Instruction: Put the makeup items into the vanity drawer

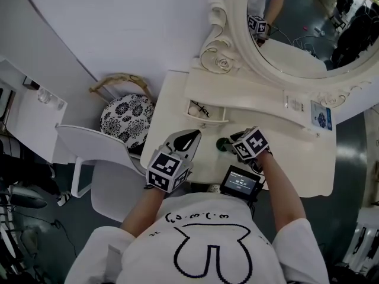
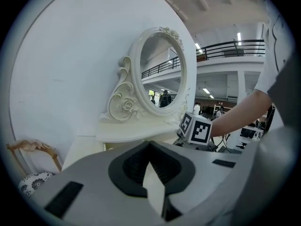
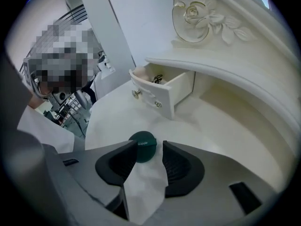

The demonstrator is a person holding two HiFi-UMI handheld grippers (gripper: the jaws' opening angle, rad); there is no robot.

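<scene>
The right tongs (image 3: pixel 149 144) point steeply down, jaws parted around a dark green round compact (image 3: pixel 142 150) that sits on the white vanity surface (image 3: pixel 216 121); one pad is right at its side and the other stands just clear. Beyond the compact the small drawer (image 3: pixel 151 97) stands pulled out with something small and dark inside. The left tongs (image 2: pixel 149 145) hover clenched and empty over the surface's near edge.

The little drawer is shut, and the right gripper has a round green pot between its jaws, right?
No: the little drawer is open, as the right gripper view shows. The right gripper does have the round green pot between its jaws.
</scene>
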